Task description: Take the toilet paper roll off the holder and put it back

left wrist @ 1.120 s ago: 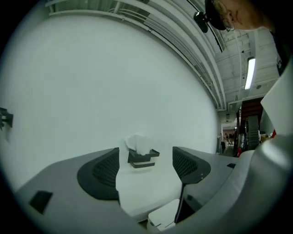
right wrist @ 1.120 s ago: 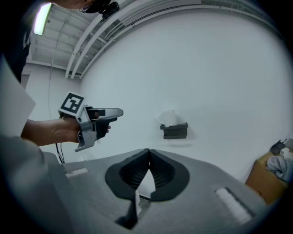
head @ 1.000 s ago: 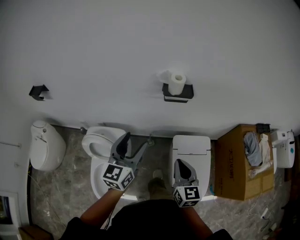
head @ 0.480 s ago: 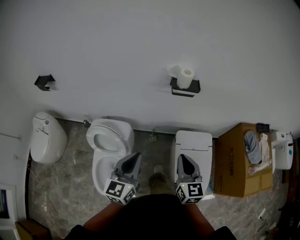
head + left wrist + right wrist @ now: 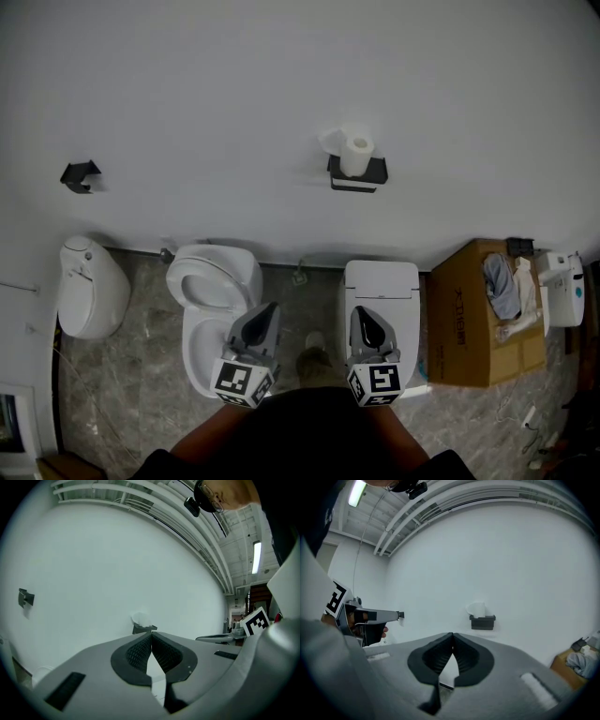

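A white toilet paper roll (image 5: 356, 153) stands upright on a black wall holder (image 5: 357, 175), high on the white wall. It also shows in the left gripper view as the roll (image 5: 139, 618) and in the right gripper view as the roll (image 5: 477, 609) on the holder (image 5: 483, 622). My left gripper (image 5: 269, 312) is held low near my body, shut with nothing in it. The right gripper (image 5: 360, 314) hangs beside it, likewise shut and empty. Both are far below the roll.
Below the wall stand a white urinal-like fixture (image 5: 86, 289), an open toilet (image 5: 212, 286) and a closed toilet (image 5: 381, 298). A cardboard box (image 5: 478, 319) with cloth in it sits to the right. A small black bracket (image 5: 79, 175) is on the wall at left.
The left gripper was open and raised toward the toilet a second ago; it has shut and drawn back beside the right one. The view shifted slightly.
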`<state>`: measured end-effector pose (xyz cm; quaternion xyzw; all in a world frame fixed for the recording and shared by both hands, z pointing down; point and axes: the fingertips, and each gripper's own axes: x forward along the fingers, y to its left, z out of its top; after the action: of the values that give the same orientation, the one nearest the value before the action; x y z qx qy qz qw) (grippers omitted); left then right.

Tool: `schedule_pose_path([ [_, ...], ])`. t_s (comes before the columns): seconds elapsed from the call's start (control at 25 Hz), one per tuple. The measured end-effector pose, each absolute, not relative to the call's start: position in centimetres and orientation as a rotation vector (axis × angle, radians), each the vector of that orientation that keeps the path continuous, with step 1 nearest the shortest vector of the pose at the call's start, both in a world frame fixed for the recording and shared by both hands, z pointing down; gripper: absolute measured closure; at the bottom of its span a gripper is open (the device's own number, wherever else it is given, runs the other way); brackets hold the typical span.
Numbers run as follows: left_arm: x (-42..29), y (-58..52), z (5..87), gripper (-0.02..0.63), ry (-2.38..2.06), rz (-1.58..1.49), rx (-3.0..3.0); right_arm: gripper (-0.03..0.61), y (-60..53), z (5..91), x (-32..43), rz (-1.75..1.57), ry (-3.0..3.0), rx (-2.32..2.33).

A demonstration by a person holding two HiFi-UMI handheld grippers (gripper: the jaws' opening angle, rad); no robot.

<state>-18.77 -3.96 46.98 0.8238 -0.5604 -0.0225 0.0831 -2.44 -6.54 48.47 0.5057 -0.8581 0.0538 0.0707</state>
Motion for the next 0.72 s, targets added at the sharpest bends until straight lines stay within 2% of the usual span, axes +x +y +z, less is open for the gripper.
schedule_pose_path([
  [0.72, -18.1, -3.6, 47.4, 0.595, -1.607, -0.134, 2.436, 0.581, -5.9, 47.6, -2.9, 0.121, -2.584, 1.514],
])
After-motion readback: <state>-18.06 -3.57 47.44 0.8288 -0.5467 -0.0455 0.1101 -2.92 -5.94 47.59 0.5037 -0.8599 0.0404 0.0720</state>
